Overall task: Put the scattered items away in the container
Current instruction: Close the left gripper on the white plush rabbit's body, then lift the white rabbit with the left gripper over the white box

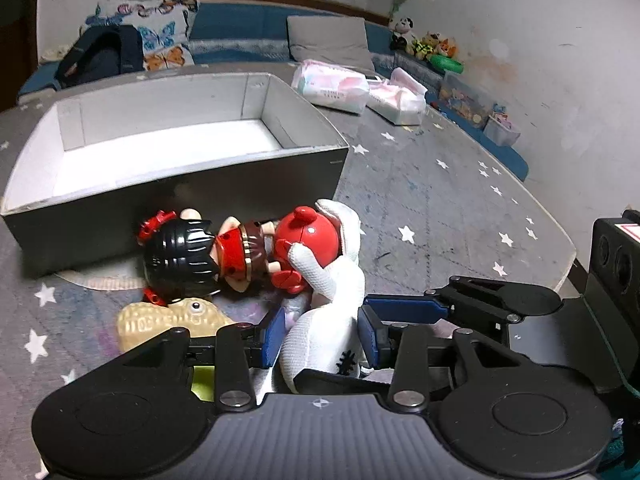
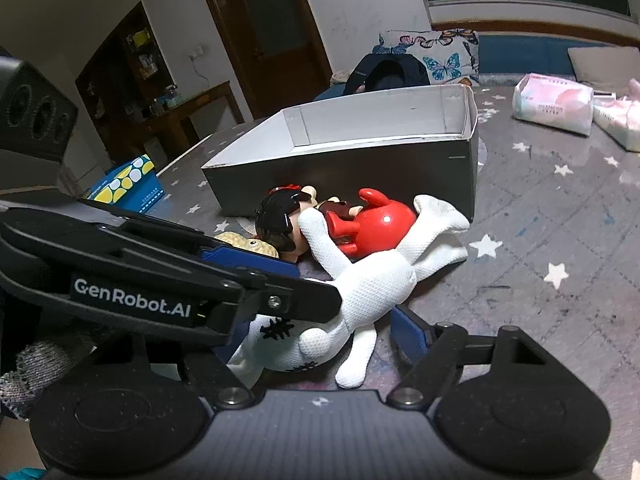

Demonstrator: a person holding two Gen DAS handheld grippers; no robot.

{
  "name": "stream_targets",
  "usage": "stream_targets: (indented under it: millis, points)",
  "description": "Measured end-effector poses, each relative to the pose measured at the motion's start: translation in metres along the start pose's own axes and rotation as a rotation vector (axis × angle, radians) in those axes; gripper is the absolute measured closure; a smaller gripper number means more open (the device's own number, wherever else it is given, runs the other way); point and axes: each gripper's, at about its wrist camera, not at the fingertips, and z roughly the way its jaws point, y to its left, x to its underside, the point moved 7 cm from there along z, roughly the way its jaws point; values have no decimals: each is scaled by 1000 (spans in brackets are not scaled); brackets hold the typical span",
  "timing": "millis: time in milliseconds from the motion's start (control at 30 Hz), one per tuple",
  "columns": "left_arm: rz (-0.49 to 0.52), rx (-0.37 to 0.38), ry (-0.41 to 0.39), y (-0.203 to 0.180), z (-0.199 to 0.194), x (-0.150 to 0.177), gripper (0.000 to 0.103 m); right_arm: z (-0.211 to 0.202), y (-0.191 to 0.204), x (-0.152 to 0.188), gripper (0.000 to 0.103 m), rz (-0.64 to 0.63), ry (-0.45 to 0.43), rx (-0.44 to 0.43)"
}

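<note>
Left gripper [image 1: 320, 334] has its jaws snug on the white plush toy [image 1: 324, 320]. Right gripper [image 2: 320, 312] sits half open around it, beside the empty grey box [image 2: 360, 168].

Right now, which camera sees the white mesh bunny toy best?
The right wrist view: the white mesh bunny toy shows its body, round tail, legs and arms. The left wrist view shows only its body and arms, between that gripper's blue pads.
</note>
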Motion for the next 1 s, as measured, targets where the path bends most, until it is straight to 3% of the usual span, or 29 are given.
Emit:
stream_targets:
  millis: [200,533,767,1000]
  points:
    - [-5,9,27,2,9,-1,63,4,-2,-1,30,30,2,-26]
    - [-18,57,-2,-3,-3,-2,67,-10,1,-4,37,22,-19,-19]
    - [0,52,-115,-11,-33,-29,67,-32,11,-33,37,-50,-91,-6]
    - [49,-1,-254,-7,-51,-91,67,-38,15,-99,37,-147,-200,17]
